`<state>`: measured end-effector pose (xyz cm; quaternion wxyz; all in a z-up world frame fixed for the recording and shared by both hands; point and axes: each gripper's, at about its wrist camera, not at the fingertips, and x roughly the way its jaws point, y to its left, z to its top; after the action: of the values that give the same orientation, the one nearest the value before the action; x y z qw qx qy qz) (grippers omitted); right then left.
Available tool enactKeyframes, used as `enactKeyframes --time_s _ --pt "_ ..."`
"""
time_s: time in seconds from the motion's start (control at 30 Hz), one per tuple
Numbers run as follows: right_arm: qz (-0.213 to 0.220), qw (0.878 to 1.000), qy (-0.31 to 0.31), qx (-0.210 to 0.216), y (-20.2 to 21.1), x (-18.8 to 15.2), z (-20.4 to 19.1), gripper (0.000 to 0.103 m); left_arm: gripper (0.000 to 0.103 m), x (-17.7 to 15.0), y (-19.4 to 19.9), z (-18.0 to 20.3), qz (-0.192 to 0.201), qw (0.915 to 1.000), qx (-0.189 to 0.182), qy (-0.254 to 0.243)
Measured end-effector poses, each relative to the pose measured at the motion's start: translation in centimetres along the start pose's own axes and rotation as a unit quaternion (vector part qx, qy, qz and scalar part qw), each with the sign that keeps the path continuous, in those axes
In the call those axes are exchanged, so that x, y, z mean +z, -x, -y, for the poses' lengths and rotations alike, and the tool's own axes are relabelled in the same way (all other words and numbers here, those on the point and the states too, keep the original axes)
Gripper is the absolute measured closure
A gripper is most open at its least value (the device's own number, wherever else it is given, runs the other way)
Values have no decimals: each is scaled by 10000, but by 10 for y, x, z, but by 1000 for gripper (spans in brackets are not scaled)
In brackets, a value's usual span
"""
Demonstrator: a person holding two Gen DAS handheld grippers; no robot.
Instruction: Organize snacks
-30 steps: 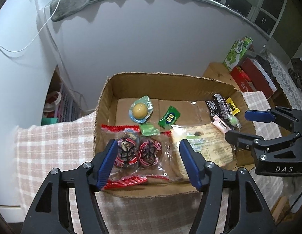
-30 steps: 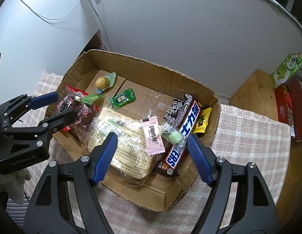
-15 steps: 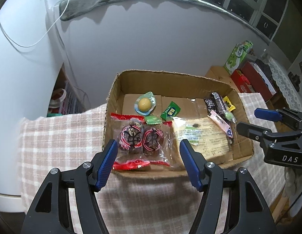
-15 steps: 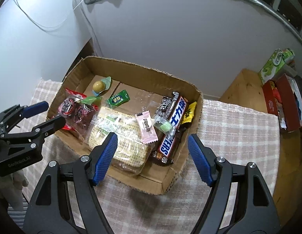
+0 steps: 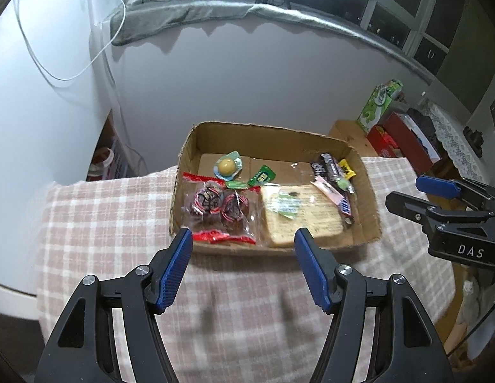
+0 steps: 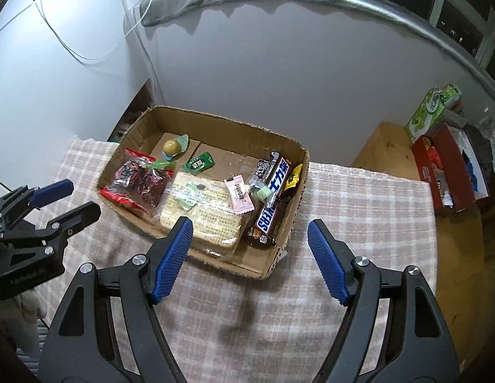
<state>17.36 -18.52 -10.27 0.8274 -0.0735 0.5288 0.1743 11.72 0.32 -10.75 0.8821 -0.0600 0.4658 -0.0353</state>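
From the left wrist: left gripper [image 5: 243,241] hangs above the checked cloth [image 5: 103,223], fingers spread, empty; snacks all sit inside the cardboard box [image 5: 279,137], apparently sorted. From the right wrist: right gripper [image 6: 250,235] likewise wide apart, clear of the Snickers bar [image 6: 273,199].

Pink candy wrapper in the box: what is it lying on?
The pink candy rests partly on the big clear cracker pack, beside the Snickers bar. The box floor beneath is covered.

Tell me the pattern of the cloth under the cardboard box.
Pink-and-white plaid cloth, clearest in the right wrist view.
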Motion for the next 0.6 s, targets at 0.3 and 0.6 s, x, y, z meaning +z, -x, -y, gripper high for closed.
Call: enactKeyframes --time_s 0.3,0.6 --pt "229 9997 53 -24 44 -20 -10 26 37 -16 49 6 380 9989 -78 264" --pt "360 9993 -82 8 76 -42 -14 26 37 -34 83 13 559 9980 -90 287"
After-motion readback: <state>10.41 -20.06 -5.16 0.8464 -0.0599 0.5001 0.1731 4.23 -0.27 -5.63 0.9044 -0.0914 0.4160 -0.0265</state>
